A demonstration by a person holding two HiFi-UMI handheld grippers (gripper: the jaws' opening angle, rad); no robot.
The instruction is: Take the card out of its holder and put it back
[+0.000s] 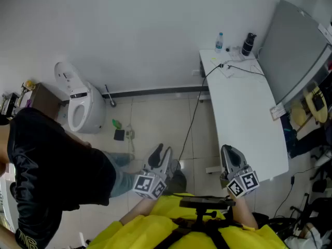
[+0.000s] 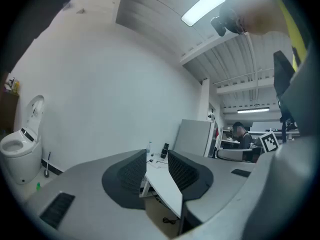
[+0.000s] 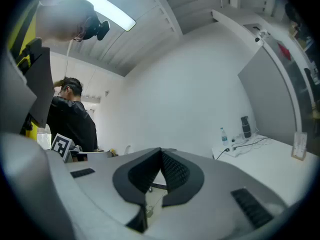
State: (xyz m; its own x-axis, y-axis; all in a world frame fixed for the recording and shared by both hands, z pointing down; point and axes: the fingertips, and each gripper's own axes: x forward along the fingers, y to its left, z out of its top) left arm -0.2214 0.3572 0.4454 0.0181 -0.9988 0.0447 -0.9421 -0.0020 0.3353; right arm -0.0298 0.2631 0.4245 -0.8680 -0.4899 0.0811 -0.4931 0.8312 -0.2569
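I cannot make out a card or its holder for certain. A small pale upright piece (image 1: 277,111) stands at the white table's (image 1: 249,113) right edge by the partition, also seen as a pale upright piece (image 3: 300,146) in the right gripper view. My left gripper (image 1: 161,151) is held over the floor left of the table, jaws open with nothing between them (image 2: 157,156). My right gripper (image 1: 229,150) hovers over the table's near end, shut and empty (image 3: 161,152).
A water bottle (image 1: 219,42) and a black cup (image 1: 249,44) stand at the table's far end, with a cable (image 1: 194,113) running down to the floor. A grey partition (image 1: 295,51) lines the table's right side. A white toilet-like unit (image 1: 83,105) and a person in black (image 1: 46,165) are at left.
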